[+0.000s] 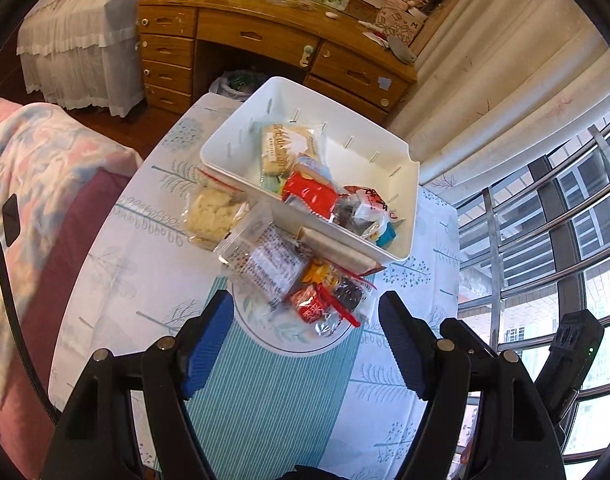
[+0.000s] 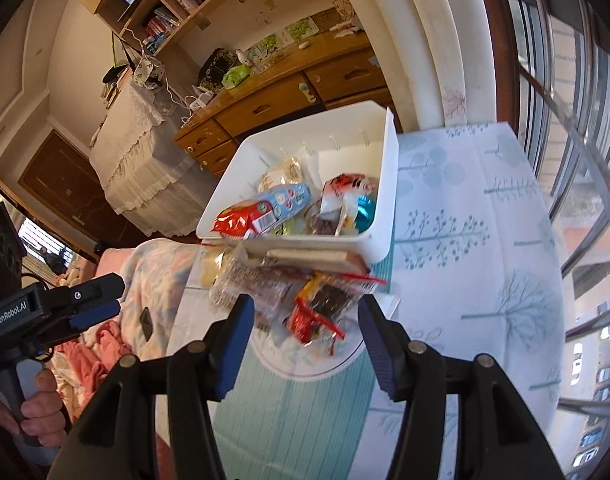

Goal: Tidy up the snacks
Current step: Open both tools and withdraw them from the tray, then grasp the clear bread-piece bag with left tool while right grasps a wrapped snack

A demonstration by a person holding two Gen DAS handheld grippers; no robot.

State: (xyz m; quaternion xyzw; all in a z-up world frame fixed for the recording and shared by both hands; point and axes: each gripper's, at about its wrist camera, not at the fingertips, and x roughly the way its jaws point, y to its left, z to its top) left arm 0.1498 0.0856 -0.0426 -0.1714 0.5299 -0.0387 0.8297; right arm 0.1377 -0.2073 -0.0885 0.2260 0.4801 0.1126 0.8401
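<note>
left gripper released, empty, hanging over table | right gripper released, empty | near: clear zip bag of snacks on table just ahead | far: white bin holding snack packets, touching the bag

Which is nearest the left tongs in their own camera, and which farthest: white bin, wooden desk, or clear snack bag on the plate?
1. Clear snack bag, just ahead of the left tongs, on the plate.
2. White bin, behind the bag.
3. Wooden desk, far across the room.
</note>
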